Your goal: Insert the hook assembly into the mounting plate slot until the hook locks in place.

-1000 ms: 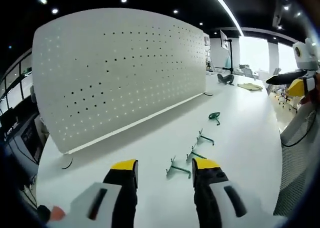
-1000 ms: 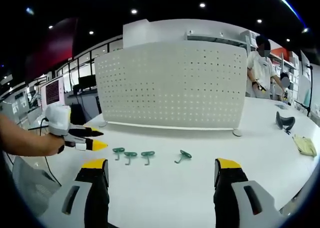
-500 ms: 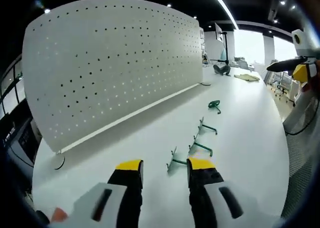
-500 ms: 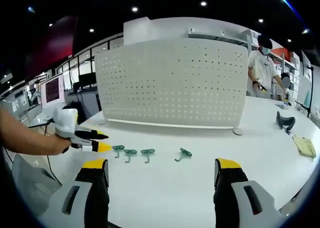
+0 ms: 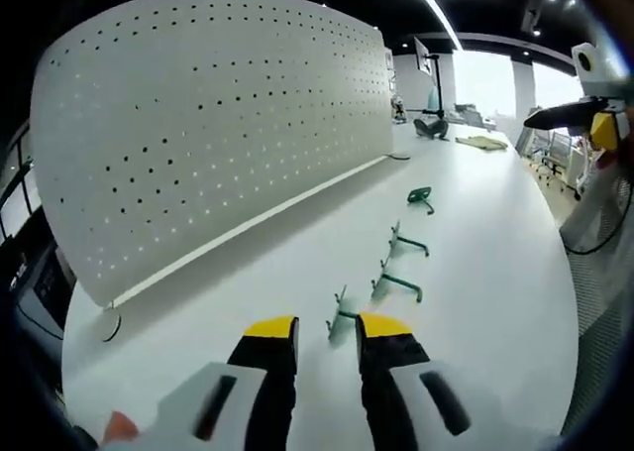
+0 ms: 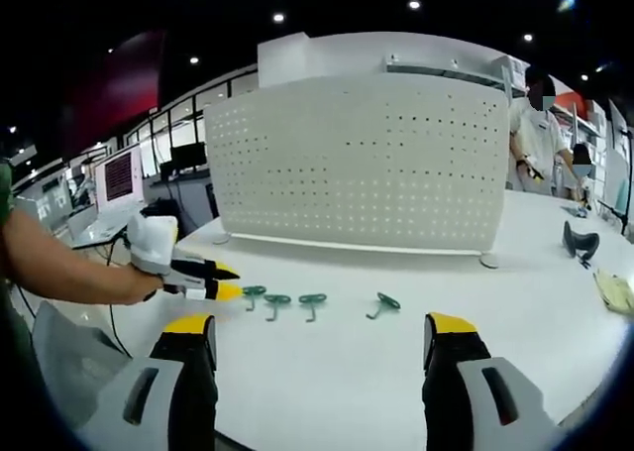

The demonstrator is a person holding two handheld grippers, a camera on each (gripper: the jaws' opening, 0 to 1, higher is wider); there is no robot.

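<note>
Green hook [image 5: 342, 322] on the white table [image 5: 495, 243] sits between left gripper's [image 5: 327, 330] narrowed jaws, grasp step: next clamp, lift toward pegboard [image 5: 218, 104]; right gripper [image 6: 322, 332] wide, idle.

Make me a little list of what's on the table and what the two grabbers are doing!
table: white
pegboard: white, upright at the back of the table
hooks: four green ones in a row on the table
nearest hook: lies at the left gripper's tips
left gripper: low over the table, jaws narrowly apart around the nearest hook's end
right gripper: held back, jaws wide apart, nothing between them
person: stands at the far end of the table
</note>
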